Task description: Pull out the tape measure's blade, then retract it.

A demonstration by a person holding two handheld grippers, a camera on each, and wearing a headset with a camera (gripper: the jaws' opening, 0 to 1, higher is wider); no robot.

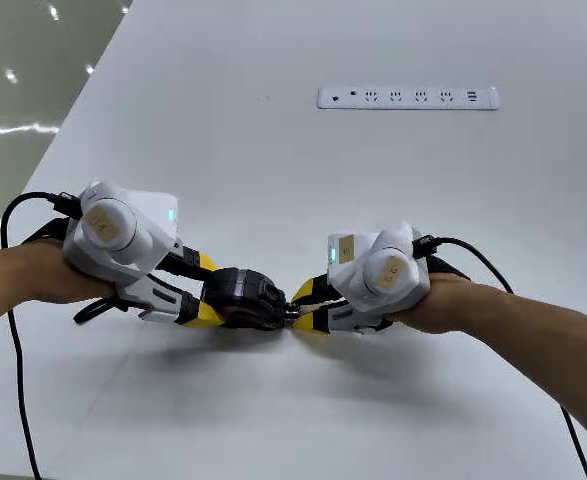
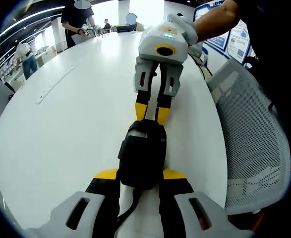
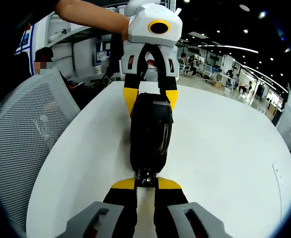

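At the left of the head view, a hand (image 1: 48, 272) holds the left gripper (image 1: 209, 290) low over the white table (image 1: 273, 170), with a black cable (image 1: 13, 330) trailing off behind it. Its yellow-tipped jaws are clamped on either side of the tape measure (image 1: 245, 297), a black case held just above the tabletop. In the left gripper view the case sits squarely between the two jaw tips and reaches forward past them.

Right of the case, the blade tip (image 3: 145, 175) sits right at the case's mouth, so hardly any blade is out. The right gripper (image 1: 301, 308) meets it head-on. Its jaws are drawn narrow and pinched on that small metal end, which the right gripper view shows lying between the two yellow tips. The two grippers face each other nose to nose, and the tape measure is all that lies between them.

Further right, the other hand (image 1: 443, 300) grips the right gripper's body, and a second cable (image 1: 493, 270) runs along the forearm. A white power strip (image 1: 408, 97) lies at the far side of the table, well apart from the work. A grey mesh chair (image 2: 249, 139) stands by the table's edge.
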